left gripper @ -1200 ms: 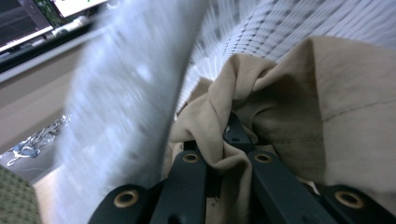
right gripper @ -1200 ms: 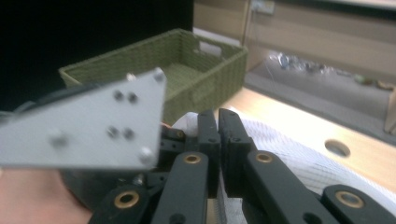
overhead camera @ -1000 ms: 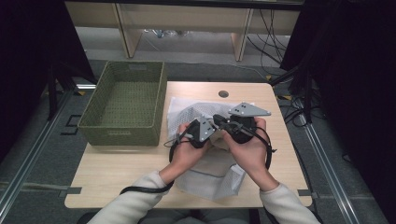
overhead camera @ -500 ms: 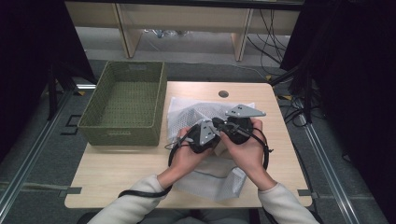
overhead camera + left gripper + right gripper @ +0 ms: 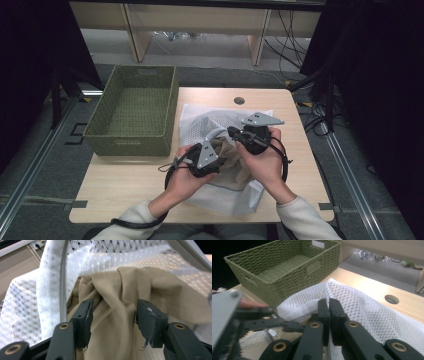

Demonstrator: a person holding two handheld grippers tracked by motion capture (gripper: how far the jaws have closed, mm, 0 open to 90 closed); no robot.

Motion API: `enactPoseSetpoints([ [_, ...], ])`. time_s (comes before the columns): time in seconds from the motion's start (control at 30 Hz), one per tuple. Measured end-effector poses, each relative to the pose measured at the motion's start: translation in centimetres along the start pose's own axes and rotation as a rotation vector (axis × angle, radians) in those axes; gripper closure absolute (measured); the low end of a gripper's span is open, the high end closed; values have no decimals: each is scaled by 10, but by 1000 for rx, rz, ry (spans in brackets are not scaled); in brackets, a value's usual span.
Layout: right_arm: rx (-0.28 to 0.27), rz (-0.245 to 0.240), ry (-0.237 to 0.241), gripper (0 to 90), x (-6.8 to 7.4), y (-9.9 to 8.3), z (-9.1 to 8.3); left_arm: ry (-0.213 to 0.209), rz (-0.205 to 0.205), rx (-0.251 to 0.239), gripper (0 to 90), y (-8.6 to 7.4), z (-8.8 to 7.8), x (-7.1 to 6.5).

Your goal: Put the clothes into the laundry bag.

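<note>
Crumpled beige cloth sits inside white mesh bag, right gripper clamping mesh, left gripper released.

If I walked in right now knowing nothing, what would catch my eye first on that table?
Probably the white mesh laundry bag in the middle of the table, with a tan cloth bunched in its mouth. The left gripper has just been opening its jaws, which stand on either side of the cloth, while the right gripper pinches the bag's mesh edge. A green woven basket stands to the left.
</note>
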State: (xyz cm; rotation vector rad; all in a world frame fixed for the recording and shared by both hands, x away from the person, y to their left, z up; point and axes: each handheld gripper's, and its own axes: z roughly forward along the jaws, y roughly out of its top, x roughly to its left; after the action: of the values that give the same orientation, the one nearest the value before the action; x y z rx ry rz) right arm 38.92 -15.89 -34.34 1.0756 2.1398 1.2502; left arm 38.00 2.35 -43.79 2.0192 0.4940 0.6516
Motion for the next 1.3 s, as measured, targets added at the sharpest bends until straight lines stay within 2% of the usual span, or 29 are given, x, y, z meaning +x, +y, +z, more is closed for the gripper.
enactPoseSetpoints([
  [0.07, -15, -13, 0, 892, -1, -1, 2, -5, -15, 3, 480, -4, -4, -3],
  [0.13, -5, -32, 1, 892, -1, 0, 1, -15, -1, 17, 502, -8, -6, -6],
  [0.17, -7, -37, 0, 892, -1, 0, 1, -12, 21, 29, 516, -10, -6, -6],
  [0.2, -2, -15, -2, 892, 1, 0, 1, -12, 26, 54, 543, -12, -5, -6],
  [0.27, -4, -30, 7, 892, 1, 0, 2, -13, 36, 91, 636, -16, 0, -4],
  [0.3, -7, -31, 7, 892, 1, 0, 2, 0, 67, 96, 672, -17, 4, -1],
  [0.33, -9, -31, 6, 892, 1, 0, 2, -9, 44, 122, 718, -19, 7, -2],
  [0.4, -14, -40, 9, 892, 1, 0, 2, -9, 39, 154, 807, -20, 16, 1],
  [0.43, -10, -35, 9, 892, 1, 0, 1, -9, 8, 156, 847, -21, 21, 0],
  [0.47, -2, -21, 2, 892, 2, 1, 0, -25, 17, 174, 876, -20, 26, 4],
  [0.5, -2, -19, 5, 892, 2, 1, 0, -2, -5, 165, 888, -19, 32, 4],
  [0.53, -2, -19, 6, 892, 2, 1, -1, -7, -34, 152, 893, -20, 37, 3],
  [0.57, -6, -23, 6, 892, 2, 1, 0, -12, -23, 178, 895, -18, 41, 5],
  [0.6, -9, -23, 8, 892, 2, 1, 0, -17, -27, 181, 896, -17, 46, 6],
  [0.67, -19, -35, 0, 892, 2, 2, -1, 24, -26, 161, 898, -11, 53, 7],
  [0.7, -24, -42, -3, 892, 1, 2, -2, 6, -41, 145, 898, -8, 56, 9],
  [0.77, -26, -27, 7, 892, 2, 3, -4, 34, -52, 121, 899, -2, 58, 10],
  [0.83, -43, -40, -6, 892, 1, 5, -6, 49, -79, 73, 899, 4, 61, 11],
  [0.87, -42, -42, -2, 892, 1, 5, -7, 69, -59, 72, 899, 6, 61, 13],
  [0.93, -39, -25, 2, 892, 1, 5, -7, 94, -86, 45, 898, 5, 65, 13],
  [0.97, -38, -24, 2, 892, 0, 5, -7, 98, -70, 59, 897, 3, 66, 14],
  [1.0, -37, -25, 2, 892, 0, 4, -6, 103, -80, 49, 896, 1, 68, 13],
  [1.07, -28, -11, -5, 892, 0, 2, -4, 96, -59, 69, 886, -3, 70, 12],
  [1.1, -18, -22, -1, 892, -1, 2, -3, 90, -43, 86, 872, -5, 70, 12],
  [1.13, -14, 0, 5, 892, 0, 0, -1, 91, -78, 67, 858, -7, 73, 10],
  [1.17, -15, -26, 1, 892, -1, -1, 1, 80, -59, 82, 847, -9, 73, 11],
  [1.23, 1, -20, 8, 892, 0, -2, 2, 66, -76, 66, 812, -11, 73, 10],
  [1.27, 6, -32, 10, 891, 0, -3, 2, 59, -17, 107, 797, -10, 69, 12],
  [1.3, 11, -26, 7, 891, 1, -4, 2, 45, -16, 106, 775, -11, 68, 11],
])
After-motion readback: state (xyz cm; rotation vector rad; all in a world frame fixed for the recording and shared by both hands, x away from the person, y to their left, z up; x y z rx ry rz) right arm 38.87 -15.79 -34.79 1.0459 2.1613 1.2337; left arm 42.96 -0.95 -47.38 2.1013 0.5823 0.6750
